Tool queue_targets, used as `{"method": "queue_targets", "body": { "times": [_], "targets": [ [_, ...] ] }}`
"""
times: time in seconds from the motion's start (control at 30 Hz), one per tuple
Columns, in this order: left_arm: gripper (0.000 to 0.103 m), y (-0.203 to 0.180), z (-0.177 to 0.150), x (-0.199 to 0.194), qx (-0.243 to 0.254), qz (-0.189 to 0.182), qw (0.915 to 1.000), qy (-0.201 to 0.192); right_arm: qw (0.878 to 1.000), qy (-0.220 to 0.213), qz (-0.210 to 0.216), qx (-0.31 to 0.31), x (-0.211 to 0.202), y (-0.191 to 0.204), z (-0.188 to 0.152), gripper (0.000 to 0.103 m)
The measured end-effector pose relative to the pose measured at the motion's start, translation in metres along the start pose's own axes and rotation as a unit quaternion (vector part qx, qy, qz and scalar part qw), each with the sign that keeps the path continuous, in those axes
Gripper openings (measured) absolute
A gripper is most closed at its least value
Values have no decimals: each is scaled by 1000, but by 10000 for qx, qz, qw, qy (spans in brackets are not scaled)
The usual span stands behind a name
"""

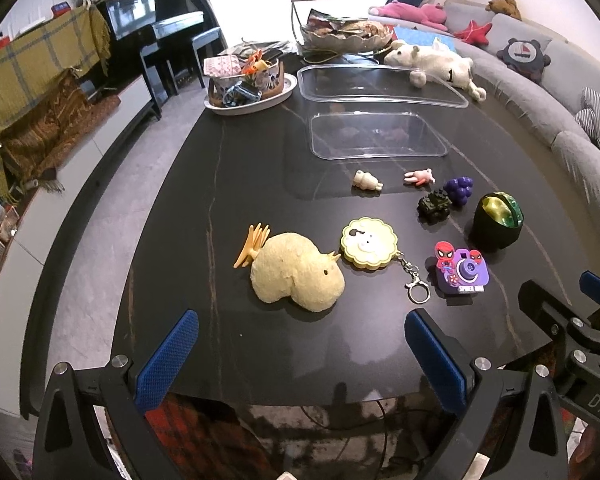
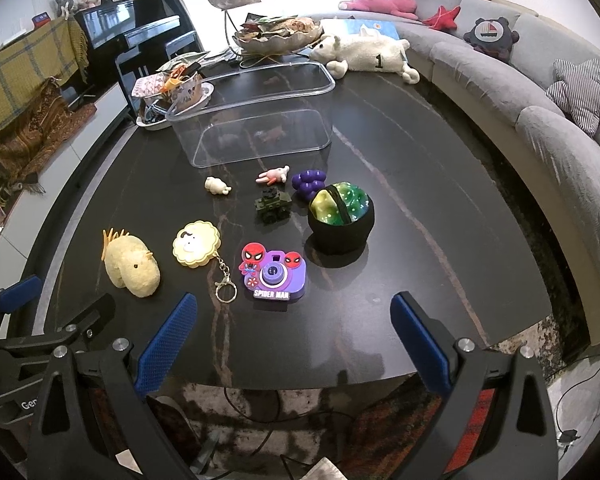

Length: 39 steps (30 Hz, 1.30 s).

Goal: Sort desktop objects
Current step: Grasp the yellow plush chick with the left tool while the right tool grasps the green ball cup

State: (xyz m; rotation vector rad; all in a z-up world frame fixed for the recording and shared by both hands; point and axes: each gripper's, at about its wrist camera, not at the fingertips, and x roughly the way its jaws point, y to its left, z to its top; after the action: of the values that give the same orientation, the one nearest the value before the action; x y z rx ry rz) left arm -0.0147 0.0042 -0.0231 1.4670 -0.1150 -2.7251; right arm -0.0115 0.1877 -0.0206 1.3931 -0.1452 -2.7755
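Small toys lie on a dark table [image 1: 228, 208]: a yellow plush duck [image 1: 296, 276] [image 2: 130, 266], a round yellow keychain [image 1: 368, 244] [image 2: 196, 244], a purple Spider-Man toy camera [image 1: 462, 270] [image 2: 274, 272], a green toy truck [image 1: 434, 205] [image 2: 273, 204], purple grapes [image 1: 460, 189] [image 2: 309, 182], a black pouch with a green and yellow ball [image 1: 498, 220] [image 2: 340, 216], a cream figurine [image 1: 366, 181] [image 2: 216, 186] and a pink figurine [image 1: 420, 177] [image 2: 274, 175]. Behind them stands a clear plastic bin [image 1: 376, 120] [image 2: 252, 120]. My left gripper [image 1: 300, 344] and right gripper [image 2: 292, 332] hover open at the near edge, holding nothing.
A white plush [image 1: 436, 64] [image 2: 368, 56], a metal tiered dish [image 1: 340, 28] [image 2: 268, 32] and a cluttered plate [image 1: 248, 84] [image 2: 172, 96] stand at the table's far end. A grey sofa [image 2: 520, 92] curves along the right. A piano [image 1: 156, 28] stands at the back left.
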Motion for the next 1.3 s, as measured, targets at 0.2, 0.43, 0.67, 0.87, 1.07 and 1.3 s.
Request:
{"method": "queue_targets", "body": {
  "times": [0.2,0.43,0.67,0.87,1.07,1.3],
  "targets": [
    [102,6,1,11,-141,-258,9994,160,10000,61,18,19,6,0,0,97],
    [102,11,0,25,-348,-636,9970,278,9999,120,50,5,14,1,1,97],
    [102,7,0,38,-172,-624,9974,330,9998,177,29,-99,26,3,0,97],
    [102,2,4,49,-141,-588,9971,460,9997,251,36,-61,35,-1,2,97],
    [102,-6,10,55,-59,-325,9987,377,9995,302,30,-20,44,-5,6,97],
    [102,-7,15,75,-174,-164,9988,424,9992,388,-50,-77,56,-4,10,97]
  ]
}}
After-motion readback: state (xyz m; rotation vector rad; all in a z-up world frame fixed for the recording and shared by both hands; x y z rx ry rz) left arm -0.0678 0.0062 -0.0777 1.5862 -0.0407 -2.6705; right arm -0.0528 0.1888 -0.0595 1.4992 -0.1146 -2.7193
